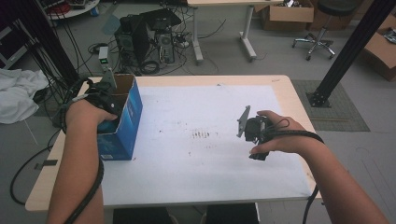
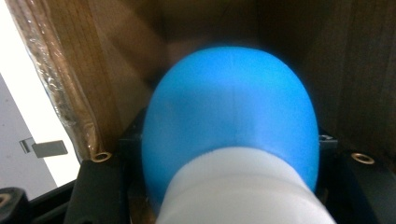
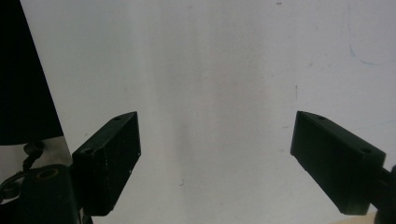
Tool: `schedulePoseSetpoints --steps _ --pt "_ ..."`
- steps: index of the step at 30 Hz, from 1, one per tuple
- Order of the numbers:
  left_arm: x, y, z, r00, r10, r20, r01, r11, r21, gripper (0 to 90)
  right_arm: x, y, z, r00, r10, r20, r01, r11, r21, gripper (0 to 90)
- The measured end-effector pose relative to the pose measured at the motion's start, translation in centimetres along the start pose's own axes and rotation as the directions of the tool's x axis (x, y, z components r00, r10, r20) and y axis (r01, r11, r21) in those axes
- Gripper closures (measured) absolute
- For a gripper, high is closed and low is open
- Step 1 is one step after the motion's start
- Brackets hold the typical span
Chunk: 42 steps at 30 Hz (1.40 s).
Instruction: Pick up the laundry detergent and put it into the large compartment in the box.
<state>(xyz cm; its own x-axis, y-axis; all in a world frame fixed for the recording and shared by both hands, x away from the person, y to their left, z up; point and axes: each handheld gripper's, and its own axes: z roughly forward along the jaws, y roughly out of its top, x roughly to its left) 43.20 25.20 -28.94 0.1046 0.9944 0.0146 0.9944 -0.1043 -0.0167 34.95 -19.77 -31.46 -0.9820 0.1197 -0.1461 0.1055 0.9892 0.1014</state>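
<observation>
An open blue cardboard box (image 1: 127,122) stands at the left of the table. My left gripper (image 1: 106,99) reaches down into its open top. In the left gripper view a rounded blue object with a white base (image 2: 231,116) sits between the jaws, which are shut on it, with the box's brown inner walls (image 2: 116,60) all round. My right gripper (image 1: 252,131) hovers over the right half of the white sheet (image 1: 196,163). Its two black jaws stand wide apart, and my right gripper (image 3: 217,140) is open with bare sheet between them.
The white sheet covers most of the wooden table (image 1: 289,88). Beyond the far edge, a computer tower (image 1: 133,39) and tangled cables lie on the floor. A black post (image 1: 345,51) rises at the right, and white cloth (image 1: 18,93) lies left of the table.
</observation>
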Motion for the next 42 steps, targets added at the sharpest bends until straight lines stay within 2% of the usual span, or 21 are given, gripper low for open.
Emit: schedulePoseSetpoints --steps 7,10,19,26,34,42 --pt "-0.2 -0.1 0.0 1.0 -0.001 -0.01 0.001 1.0 -0.002 37.6 0.0 0.0 -0.3 1.0 0.002 0.007 -0.002 1.0 -0.003 16.1" --pt "-0.2 -0.1 -0.1 1.0 0.0 0.005 0.0 1.0 0.001 33.9 0.1 0.0 -0.5 1.0 0.002 0.009 -0.002 1.0 -0.002 16.1" --pt "-0.6 -0.2 -0.9 0.9996 0.008 -0.029 -0.008 0.9999 -0.013 32.2 0.3 -0.1 -0.4 1.0 0.0 0.008 0.0 1.0 -0.006 16.0" --pt "-0.8 -0.3 -1.5 0.9994 0.008 -0.033 -0.008 0.9997 -0.021 30.8 0.3 -0.1 -0.6 0.9999 -0.001 0.012 0.001 1.0 -0.007 16.0" --pt "-0.9 -0.4 -2.2 0.9988 0.006 -0.048 -0.007 0.9997 -0.023 25.0 0.4 0.0 -0.6 0.9999 -0.003 0.013 0.003 1.0 -0.007 16.1" --pt "-0.8 -0.6 -3.0 0.9985 0.003 -0.055 -0.004 0.9994 -0.034 24.9 0.4 0.1 -0.8 0.9999 -0.003 0.016 0.003 1.0 -0.009 16.0"
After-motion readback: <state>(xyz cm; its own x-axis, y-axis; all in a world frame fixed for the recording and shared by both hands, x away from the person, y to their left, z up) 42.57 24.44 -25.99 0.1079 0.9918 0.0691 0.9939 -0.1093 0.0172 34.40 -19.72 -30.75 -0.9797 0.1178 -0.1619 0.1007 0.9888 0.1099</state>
